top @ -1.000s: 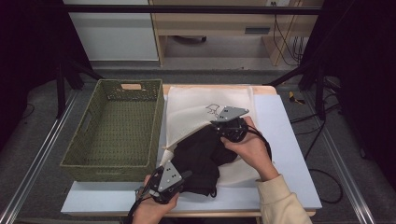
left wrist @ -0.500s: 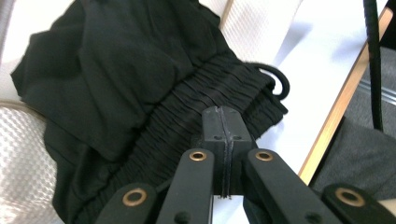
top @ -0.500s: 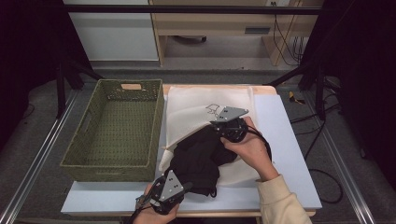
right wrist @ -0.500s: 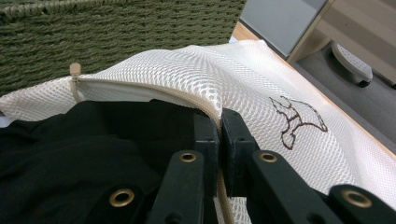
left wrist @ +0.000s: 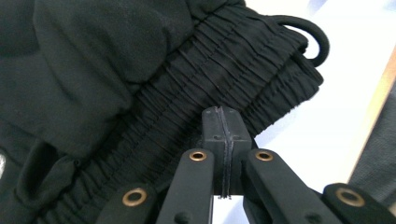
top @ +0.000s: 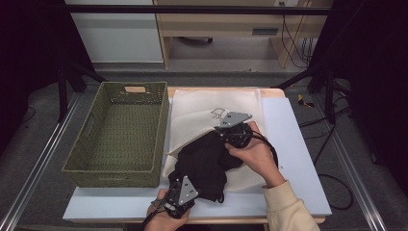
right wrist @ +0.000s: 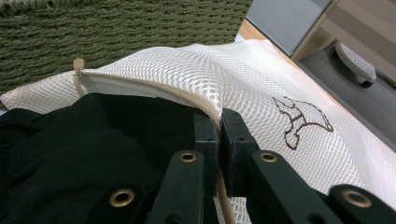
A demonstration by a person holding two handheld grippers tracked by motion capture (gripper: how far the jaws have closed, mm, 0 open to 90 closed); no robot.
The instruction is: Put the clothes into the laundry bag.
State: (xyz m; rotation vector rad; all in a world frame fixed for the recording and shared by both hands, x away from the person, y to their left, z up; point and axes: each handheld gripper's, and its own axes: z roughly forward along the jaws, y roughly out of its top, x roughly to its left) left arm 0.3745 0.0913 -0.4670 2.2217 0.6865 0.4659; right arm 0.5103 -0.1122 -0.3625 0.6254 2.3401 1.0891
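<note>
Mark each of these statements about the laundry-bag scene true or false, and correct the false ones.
1. The right gripper is shut on the mesh bag's zipper edge. True.
2. The black garment lies inside the green basket. False: it lies partly in the bag's mouth, on the table.
3. The left gripper's fingers stand wide open. False: they are shut at the garment's elastic waistband.
4. The basket sits left of the bag. True.

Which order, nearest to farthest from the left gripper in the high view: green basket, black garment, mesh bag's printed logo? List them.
From the left gripper, at the table's near edge:
1. Black garment, right at its jaws, just beyond it.
2. Green basket, to the left; its near corner is close.
3. Printed logo, farther back on the mesh bag, beside the right gripper.
</note>
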